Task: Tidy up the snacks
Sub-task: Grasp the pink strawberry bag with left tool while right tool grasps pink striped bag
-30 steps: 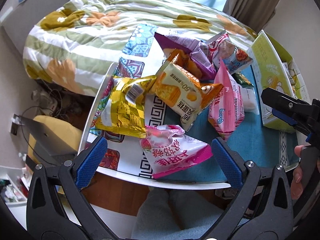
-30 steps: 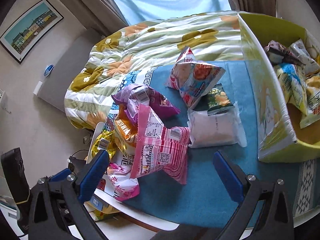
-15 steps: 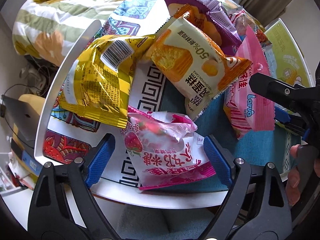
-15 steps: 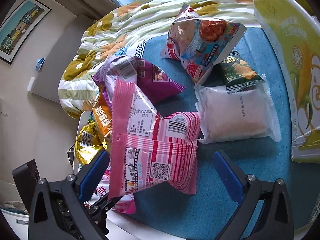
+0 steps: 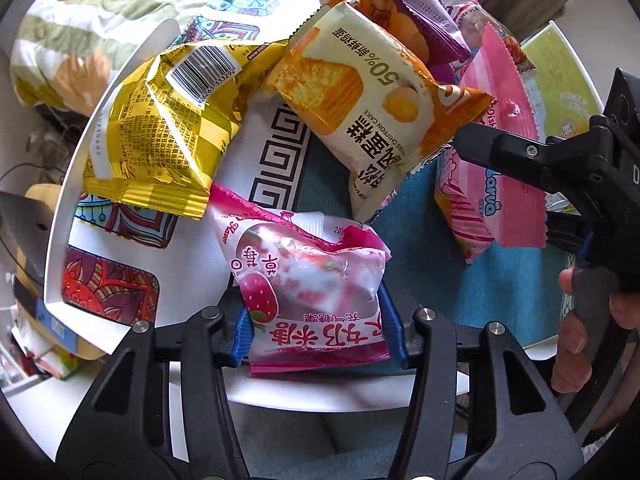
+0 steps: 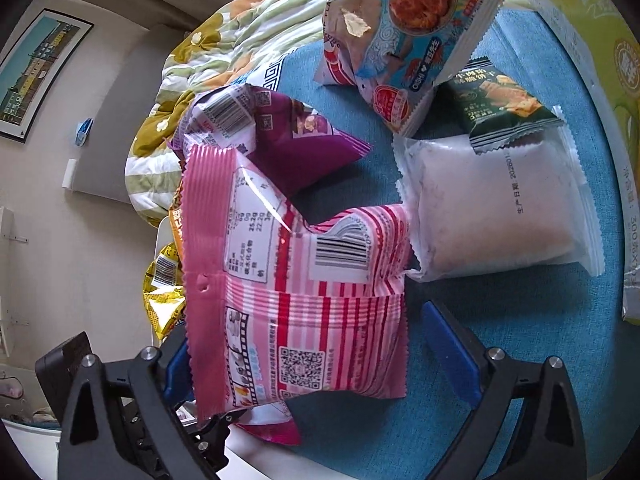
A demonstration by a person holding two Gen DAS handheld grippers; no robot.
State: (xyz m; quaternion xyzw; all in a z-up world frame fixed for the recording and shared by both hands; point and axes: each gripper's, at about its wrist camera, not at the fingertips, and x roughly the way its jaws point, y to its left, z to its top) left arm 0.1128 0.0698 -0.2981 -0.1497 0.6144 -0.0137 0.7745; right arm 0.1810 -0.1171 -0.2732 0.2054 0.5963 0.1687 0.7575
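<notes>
Snacks lie heaped on a round white table [image 5: 120, 92] with a patterned cloth and a teal mat [image 6: 500, 340]. At the bottom centre of the left wrist view, the left gripper [image 5: 316, 320] has its blue pads pressed against both sides of the strawberry packet [image 5: 308, 280], a pink and white bag with a red berry printed on it, pinching its lower end at the table's near edge. Just above it, in the left half of the frame, a yellow foil bag [image 5: 160, 128] lies barcode side up; to the upper right of that, a cream and orange cake packet [image 5: 368, 108] leans over the mat, with a purple bag [image 5: 420, 4] behind it at the top. At the right edge the right gripper's black frame reaches in, a hand [image 5: 580, 320] on its handle

In the right wrist view, the right gripper [image 6: 316, 360] is spread wide around the pink striped packet [image 6: 304, 280], which fills the lower centre; the right blue pad stands clear of the bag, while the left pad is partly hidden behind it, so contact there cannot be told. Beyond, right of centre, a clear white pouch [image 6: 492, 208] lies flat with a small dark green packet [image 6: 504, 108] overlapping its top edge. A blue and red shrimp-chip bag [image 6: 400, 40] stands at the top centre, and a green box [image 6: 592, 40] runs along the upper right edge
</notes>
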